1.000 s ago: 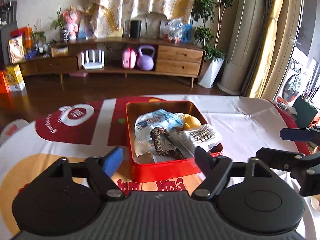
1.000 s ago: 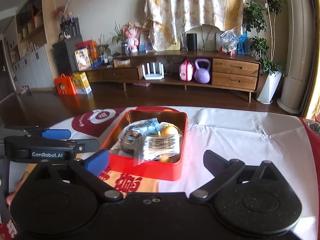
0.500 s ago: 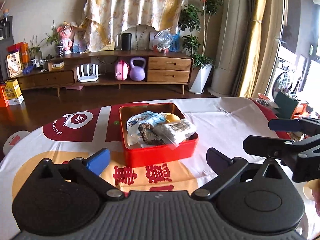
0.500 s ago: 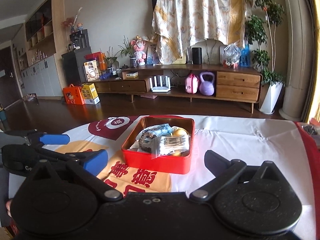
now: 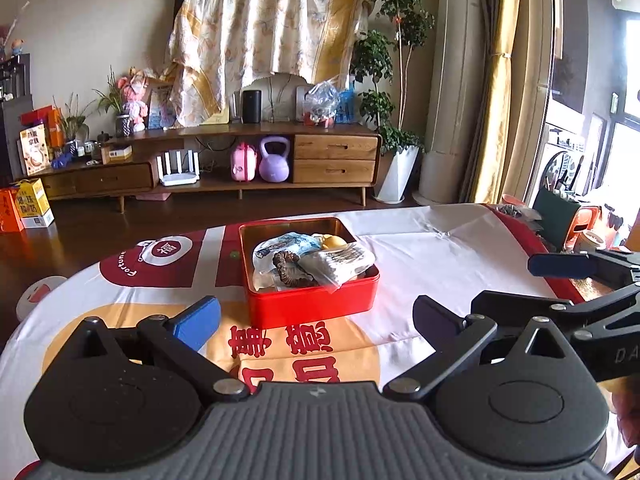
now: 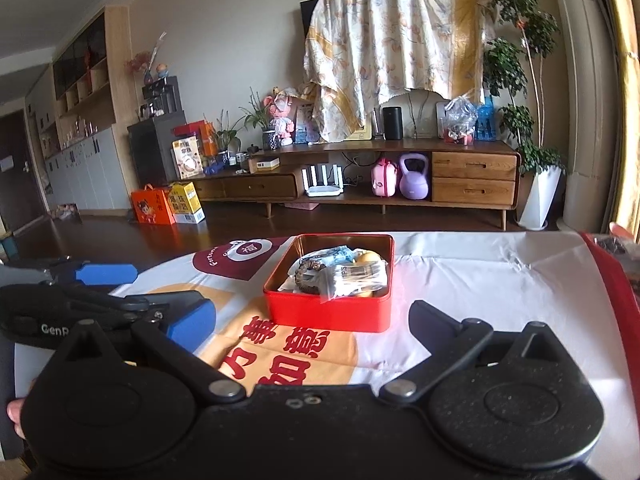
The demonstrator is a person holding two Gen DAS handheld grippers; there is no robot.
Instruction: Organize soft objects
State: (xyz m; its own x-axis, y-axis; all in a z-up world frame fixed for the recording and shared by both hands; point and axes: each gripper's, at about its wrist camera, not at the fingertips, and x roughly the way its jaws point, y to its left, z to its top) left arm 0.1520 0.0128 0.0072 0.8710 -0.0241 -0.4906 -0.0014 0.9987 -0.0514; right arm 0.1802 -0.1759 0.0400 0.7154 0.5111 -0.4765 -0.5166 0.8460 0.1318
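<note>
Soft things — packets, a brown scrunchie (image 5: 289, 267) — sit piled in the red tin (image 5: 312, 308) mid-bench, both the left gripper (image 5: 316, 320) and right gripper (image 6: 310, 322) short of it, fingers wide and empty; sorting looks about done, nothing loose in view.

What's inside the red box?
Inside the red box lie a blue-and-white packet, a brown braided band, a clear bag of white things and something yellow, mostly covered. Whatever lies underneath is hidden.
</note>
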